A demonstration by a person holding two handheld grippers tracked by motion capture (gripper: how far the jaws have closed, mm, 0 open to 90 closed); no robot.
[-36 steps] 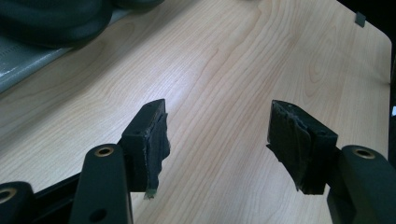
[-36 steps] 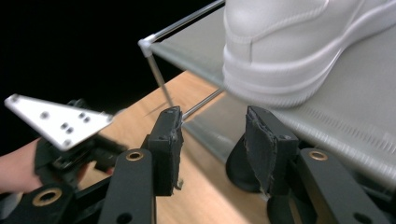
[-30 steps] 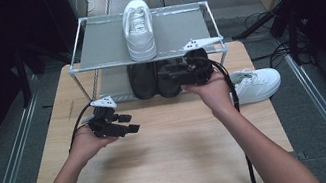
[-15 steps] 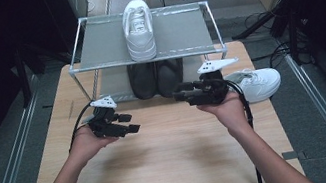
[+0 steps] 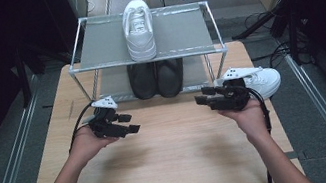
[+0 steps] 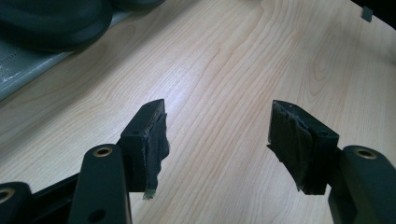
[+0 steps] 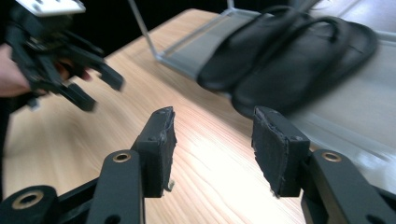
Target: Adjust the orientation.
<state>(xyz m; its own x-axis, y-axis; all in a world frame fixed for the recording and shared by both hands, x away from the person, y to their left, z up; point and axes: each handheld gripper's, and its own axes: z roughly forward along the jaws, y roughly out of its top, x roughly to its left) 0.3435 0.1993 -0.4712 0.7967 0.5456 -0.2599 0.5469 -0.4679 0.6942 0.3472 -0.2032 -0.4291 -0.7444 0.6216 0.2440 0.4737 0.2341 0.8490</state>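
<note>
A white sneaker [image 5: 139, 28] stands on the top shelf of a metal rack [image 5: 92, 45]. A pair of black shoes [image 5: 157, 77] sits on its lower shelf, also seen in the right gripper view [image 7: 289, 51]. A second white sneaker [image 5: 260, 80] lies on the table just behind my right hand. My right gripper [image 5: 201, 96] hovers over the wood in front of the rack, pointing left. Its jaws have just been opening and hold nothing [image 7: 212, 140]. My left gripper [image 5: 132, 122] is open and empty above bare wood [image 6: 217, 135], pointing right.
The wooden table [image 5: 178, 160] stretches between the two hands toward the front edge. The rack takes up the far half of the table. Dark floor and metal rails lie on both sides. The toe of a black shoe [image 6: 51, 23] shows in the left gripper view.
My right gripper has drawn back from the black shoes on the lower shelf, moving right and down to the table front of the rack. The left hand has stayed put.
</note>
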